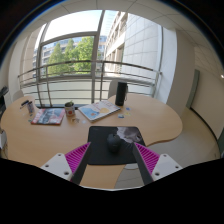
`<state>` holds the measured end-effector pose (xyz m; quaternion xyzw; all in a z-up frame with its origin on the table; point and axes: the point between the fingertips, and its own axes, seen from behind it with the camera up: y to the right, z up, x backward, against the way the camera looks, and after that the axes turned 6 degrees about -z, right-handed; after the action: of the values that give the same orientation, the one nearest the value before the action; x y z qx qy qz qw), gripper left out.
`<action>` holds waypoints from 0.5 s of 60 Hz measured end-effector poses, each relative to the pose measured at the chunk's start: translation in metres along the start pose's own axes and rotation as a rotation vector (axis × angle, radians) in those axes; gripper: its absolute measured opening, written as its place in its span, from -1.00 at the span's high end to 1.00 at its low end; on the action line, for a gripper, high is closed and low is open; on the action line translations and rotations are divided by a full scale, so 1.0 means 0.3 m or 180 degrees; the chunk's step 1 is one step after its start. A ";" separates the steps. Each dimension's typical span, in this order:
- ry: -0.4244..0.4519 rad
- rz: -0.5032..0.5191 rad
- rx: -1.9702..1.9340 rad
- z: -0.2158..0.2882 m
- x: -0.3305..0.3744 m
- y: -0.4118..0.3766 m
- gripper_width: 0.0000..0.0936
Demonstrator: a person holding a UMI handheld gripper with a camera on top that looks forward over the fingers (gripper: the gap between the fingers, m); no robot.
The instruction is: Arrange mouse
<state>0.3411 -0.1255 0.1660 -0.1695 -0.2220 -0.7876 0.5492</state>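
Over on the left of the round wooden table there's a small dark bottle standing near the far rim, and just beside it a colourful magazine lying flat. Moving along, a small cup stands upright near the back edge, then a light blue booklet lies spread on the wood just to its right. Behind that, a tall black cylinder stands upright close to the railing side of the table. Now the middle: a black mouse pad lies at the near edge, and the mouse sits on it, dark on dark, just ahead of the gripper and roughly centred between its fingers. Something pale and crumpled lies at the far right part of the pad, hard to identify. The jaws stand wide apart, magenta pads on either side, nothing held, mouse untouched. Beyond the table, big windows show trees and a pale building
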 end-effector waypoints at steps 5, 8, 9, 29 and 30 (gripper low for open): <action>0.0063 -0.0019 0.0047 -0.013 0.129 0.002 -0.80; 0.0071 -0.0018 0.0064 -0.022 0.191 0.004 -0.80; 0.0075 -0.0013 0.0069 -0.025 0.211 0.004 -0.80; 0.0087 -0.0049 0.0066 -0.087 0.426 0.042 -0.80; 0.0098 -0.0055 0.0070 -0.084 0.432 0.044 -0.80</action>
<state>0.3090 -0.2453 0.2132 -0.1494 -0.2237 -0.7923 0.5476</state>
